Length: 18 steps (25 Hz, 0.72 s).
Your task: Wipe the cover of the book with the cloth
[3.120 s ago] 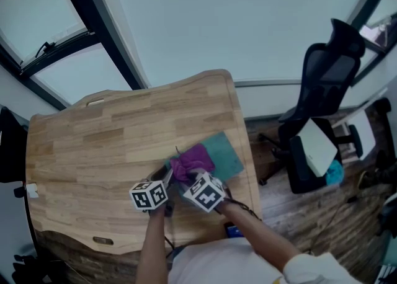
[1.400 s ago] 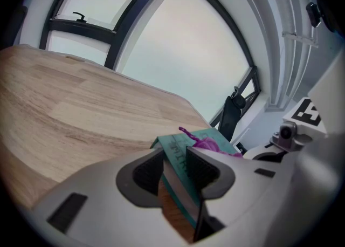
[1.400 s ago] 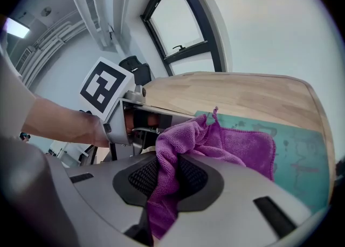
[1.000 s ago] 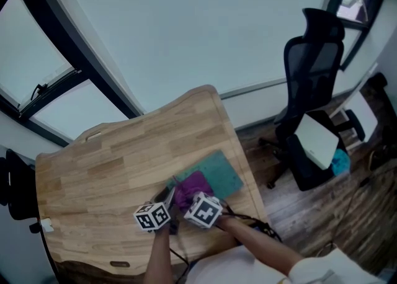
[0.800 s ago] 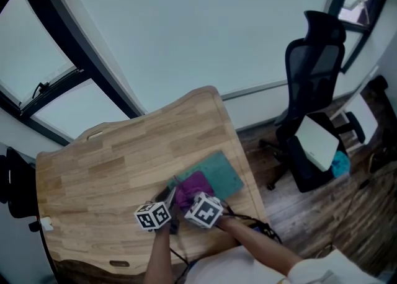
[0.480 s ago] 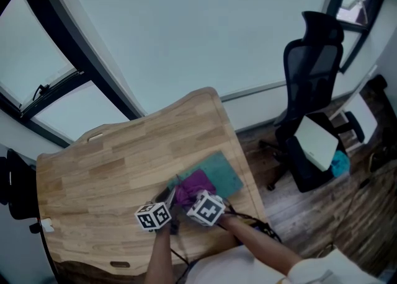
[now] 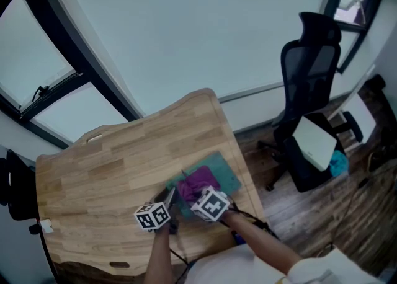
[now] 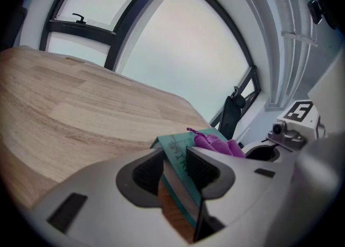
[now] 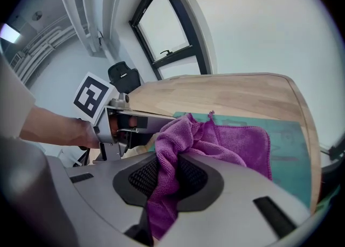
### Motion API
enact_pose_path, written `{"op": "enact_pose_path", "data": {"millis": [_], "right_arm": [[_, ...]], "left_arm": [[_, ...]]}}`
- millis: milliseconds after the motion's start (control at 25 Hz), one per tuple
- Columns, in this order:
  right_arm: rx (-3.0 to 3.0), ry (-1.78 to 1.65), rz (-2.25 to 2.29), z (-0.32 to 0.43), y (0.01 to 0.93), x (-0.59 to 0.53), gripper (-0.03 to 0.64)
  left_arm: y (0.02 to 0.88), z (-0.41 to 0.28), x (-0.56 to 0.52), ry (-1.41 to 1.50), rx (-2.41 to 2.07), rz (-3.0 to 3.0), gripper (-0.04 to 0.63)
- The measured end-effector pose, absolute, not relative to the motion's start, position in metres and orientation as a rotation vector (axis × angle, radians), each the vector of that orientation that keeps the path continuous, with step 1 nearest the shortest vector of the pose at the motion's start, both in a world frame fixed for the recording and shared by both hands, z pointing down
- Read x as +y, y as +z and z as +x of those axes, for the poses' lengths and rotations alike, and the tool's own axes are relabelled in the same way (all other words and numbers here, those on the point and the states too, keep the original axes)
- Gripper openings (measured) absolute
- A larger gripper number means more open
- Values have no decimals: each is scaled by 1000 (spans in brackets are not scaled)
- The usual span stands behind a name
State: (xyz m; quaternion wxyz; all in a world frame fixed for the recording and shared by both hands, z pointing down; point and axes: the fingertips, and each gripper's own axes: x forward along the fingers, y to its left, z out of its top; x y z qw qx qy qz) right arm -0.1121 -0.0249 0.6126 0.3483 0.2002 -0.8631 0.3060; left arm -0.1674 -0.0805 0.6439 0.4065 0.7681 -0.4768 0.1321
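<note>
1. Since half a second ago, right gripper [image 9: 167,180] has slid the cloth [image 7: 197,181] slightly farther up the book [image 7: 227,166]; wiping looks under way.
2. Right jaws pinch the cloth. Left gripper [image 8: 176,171] clamps the book's near edge, steadying it on the table [image 7: 111,159].
3. Count: one book, one cloth, two grippers.

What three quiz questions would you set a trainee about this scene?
1. True or false: the left gripper grips the cloth.
2. The right gripper holds: A nothing, B the cloth, C a pen?
3. Fill in: the cloth lies on the teal ___.

Key
1. False: it clamps the book.
2. B.
3. book.
</note>
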Motion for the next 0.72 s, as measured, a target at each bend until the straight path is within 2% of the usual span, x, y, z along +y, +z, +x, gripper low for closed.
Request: {"op": "enact_pose_path", "data": {"millis": [720], "right_arm": [[-2172, 788, 682, -67, 626, -51, 74]], "left_arm": [[644, -167, -81, 331, -1202, 1935, 133]]}}
